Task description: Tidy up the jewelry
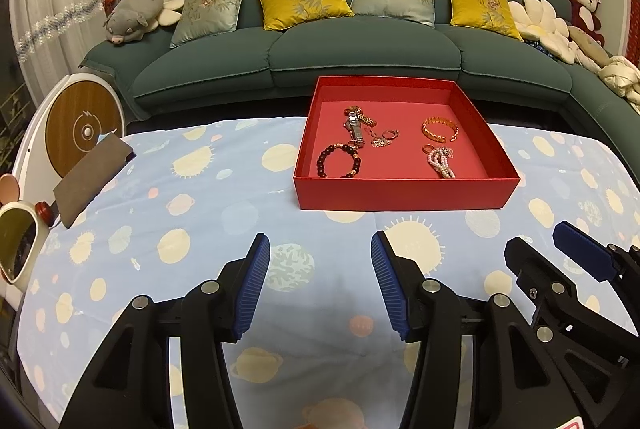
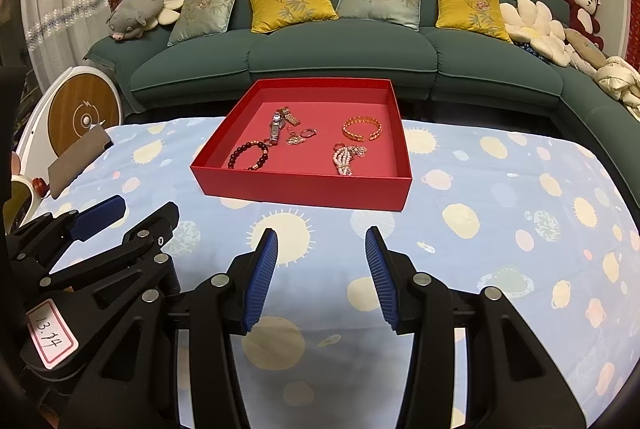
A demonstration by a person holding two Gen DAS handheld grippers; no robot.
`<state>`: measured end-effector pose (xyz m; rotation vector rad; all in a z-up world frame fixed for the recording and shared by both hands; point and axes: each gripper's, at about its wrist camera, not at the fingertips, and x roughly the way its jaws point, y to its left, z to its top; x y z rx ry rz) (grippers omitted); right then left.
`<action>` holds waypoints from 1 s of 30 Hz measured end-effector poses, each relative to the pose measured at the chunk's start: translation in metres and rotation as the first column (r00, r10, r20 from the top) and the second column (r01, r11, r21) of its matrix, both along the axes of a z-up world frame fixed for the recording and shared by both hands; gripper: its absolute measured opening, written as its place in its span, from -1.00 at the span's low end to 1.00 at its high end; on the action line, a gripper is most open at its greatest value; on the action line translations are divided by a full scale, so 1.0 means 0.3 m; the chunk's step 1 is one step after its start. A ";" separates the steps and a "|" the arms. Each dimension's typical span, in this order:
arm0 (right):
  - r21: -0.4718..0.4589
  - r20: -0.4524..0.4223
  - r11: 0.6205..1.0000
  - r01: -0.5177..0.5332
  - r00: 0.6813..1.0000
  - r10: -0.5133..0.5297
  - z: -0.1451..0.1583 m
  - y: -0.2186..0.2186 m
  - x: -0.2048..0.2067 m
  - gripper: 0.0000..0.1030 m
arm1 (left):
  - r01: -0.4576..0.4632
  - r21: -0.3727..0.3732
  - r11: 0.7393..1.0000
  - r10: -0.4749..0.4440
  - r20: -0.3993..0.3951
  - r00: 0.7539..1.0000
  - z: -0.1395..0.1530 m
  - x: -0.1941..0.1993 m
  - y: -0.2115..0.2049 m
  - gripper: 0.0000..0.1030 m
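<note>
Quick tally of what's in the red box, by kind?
In the red box:
Bracelets: 3 (dark bead bracelet, gold cuff, pearl bracelet)
Watches: 1 (watch)
Rings: 1 for sure (ring)
Small tangled pieces in the middle: too small to count
Total: 5 clear items

Bare tablecloth [image 2: 480, 261] gives free passage to the red box [image 2: 304, 195].
</note>
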<state>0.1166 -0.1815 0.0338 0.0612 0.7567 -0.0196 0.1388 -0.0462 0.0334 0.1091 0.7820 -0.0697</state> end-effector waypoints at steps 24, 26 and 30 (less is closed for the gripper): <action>-0.012 0.005 1.000 0.012 1.000 -0.012 -0.004 -0.005 0.000 -0.14 | -0.052 -0.020 0.998 0.053 0.032 0.998 0.003 -0.011 0.016 0.24; -0.011 0.004 1.000 0.013 1.000 -0.013 -0.004 -0.005 0.000 -0.14 | -0.053 -0.018 0.998 0.054 0.031 0.998 0.001 -0.011 0.016 0.24; -0.009 0.003 1.000 0.014 1.000 -0.014 -0.005 -0.008 0.003 -0.14 | -0.054 -0.011 0.998 0.054 0.028 0.998 -0.002 -0.010 0.016 0.24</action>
